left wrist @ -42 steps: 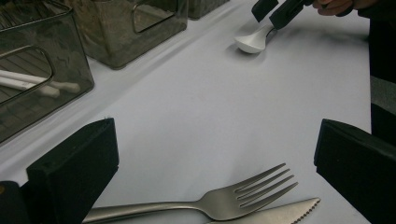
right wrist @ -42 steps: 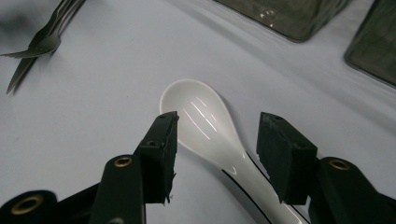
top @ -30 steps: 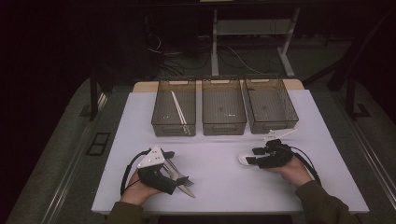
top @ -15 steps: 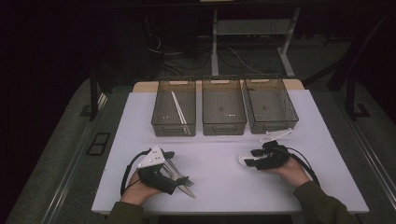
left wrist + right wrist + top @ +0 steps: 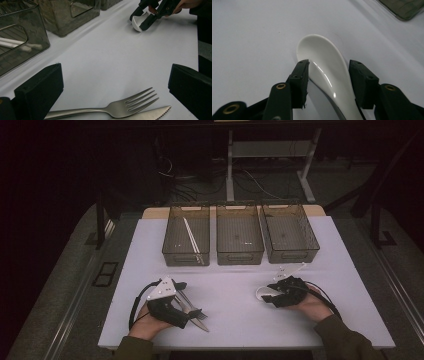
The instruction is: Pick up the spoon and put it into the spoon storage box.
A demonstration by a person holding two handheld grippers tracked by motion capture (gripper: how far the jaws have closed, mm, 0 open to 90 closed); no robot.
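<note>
Three bins (image 5: 239, 240), two chopsticks (image 5: 192, 240), one fork (image 5: 117, 108), one knife (image 5: 150, 114), one white spoon (image 5: 329, 72).

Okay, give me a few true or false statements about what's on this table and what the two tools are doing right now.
1. The right tool has its jaws around a white spoon. True; they have just been closing.
2. The left tool grips the fork. False: its jaws stand wide open, the fork lying between them.
3. A knife lies beside the fork. True.
4. Four bins stand on the table. False: three.
5. The left bin holds white chopsticks. True.
</note>
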